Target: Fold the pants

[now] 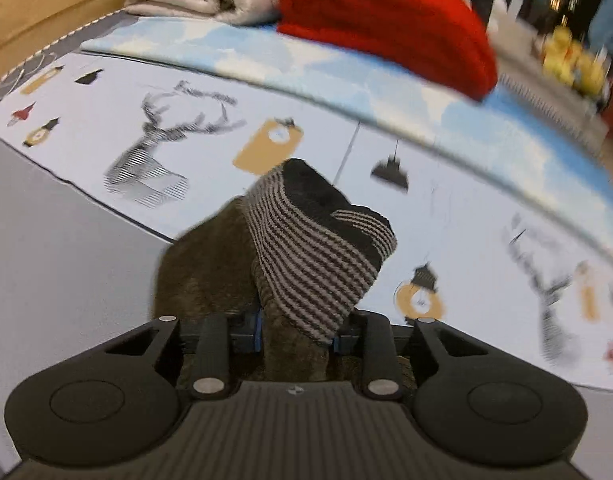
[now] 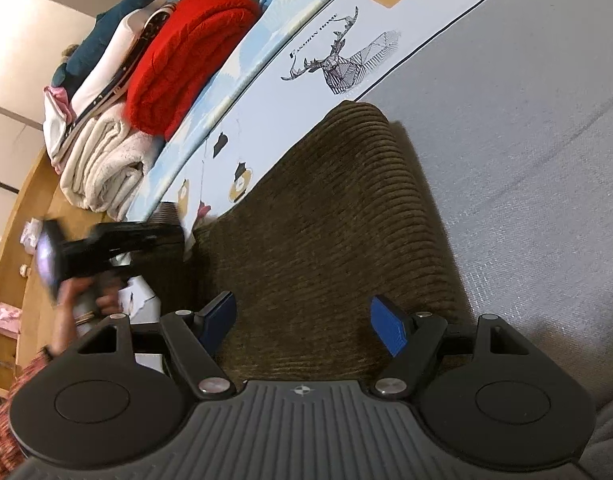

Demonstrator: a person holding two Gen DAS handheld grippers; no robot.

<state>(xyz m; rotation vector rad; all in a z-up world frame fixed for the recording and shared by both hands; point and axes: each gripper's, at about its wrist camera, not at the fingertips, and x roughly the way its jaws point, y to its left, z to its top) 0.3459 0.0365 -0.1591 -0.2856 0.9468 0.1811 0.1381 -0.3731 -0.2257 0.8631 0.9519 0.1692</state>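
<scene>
I am clamping my left fingers (image 1: 296, 334) on the corduroy pants' (image 2: 326, 232) striped cuff (image 1: 318, 256) to fold it over, right fingers (image 2: 304, 326) spread apart above them.

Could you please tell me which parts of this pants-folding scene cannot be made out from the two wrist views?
- Left wrist view: the left hand-held gripper pads are buried in the brown pants, under the striped cuff.
- Left wrist view: yellow items at top right are too blurred to identify.
- Right wrist view: the pants' near end is covered by the open right hand-held gripper.
- Right wrist view: the left device is motion-blurred.
</scene>
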